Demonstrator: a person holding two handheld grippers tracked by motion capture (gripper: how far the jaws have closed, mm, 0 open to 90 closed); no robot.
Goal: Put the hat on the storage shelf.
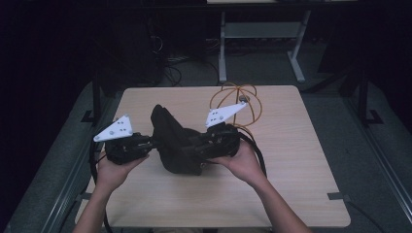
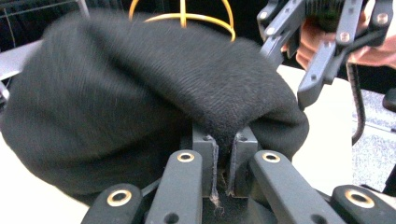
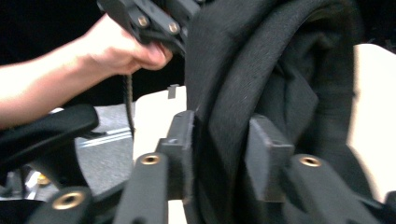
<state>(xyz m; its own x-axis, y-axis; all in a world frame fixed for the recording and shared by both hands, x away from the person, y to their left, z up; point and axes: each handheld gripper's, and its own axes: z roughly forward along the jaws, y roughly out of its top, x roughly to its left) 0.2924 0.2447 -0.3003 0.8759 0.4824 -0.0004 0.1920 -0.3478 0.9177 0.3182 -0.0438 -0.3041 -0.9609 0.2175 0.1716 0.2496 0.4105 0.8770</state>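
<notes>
Above the middle of the table [image 1: 291, 160], we hold a black knit hat [image 1: 172, 143] between our two grippers, lifted partly off the wood with its lower edge near or touching the surface. Our left gripper [image 1: 145, 143] bites the hat's rim from the left; in the left gripper view its pads [image 2: 205, 154] stand nearly together with a thin fold of hat [image 2: 140, 93] pinched in the gap. Our right gripper [image 1: 201, 145] takes the opposite side of the hat, and in the right gripper view its jaws stand narrow around a thick roll of the fabric [image 3: 280, 93], pressing it from both sides. Just behind the hat, toward the table's far edge, stands an orange wire frame [image 1: 238, 104], rounded like a head form.

We judge that we are at the carrying and opening step: the hat is gripped on both sides and not yet over the frame. Next, we think, we need to spread the rim apart, raise the hat above the frame and lower it evenly, keeping both grips firm so the knit does not slip.
</notes>
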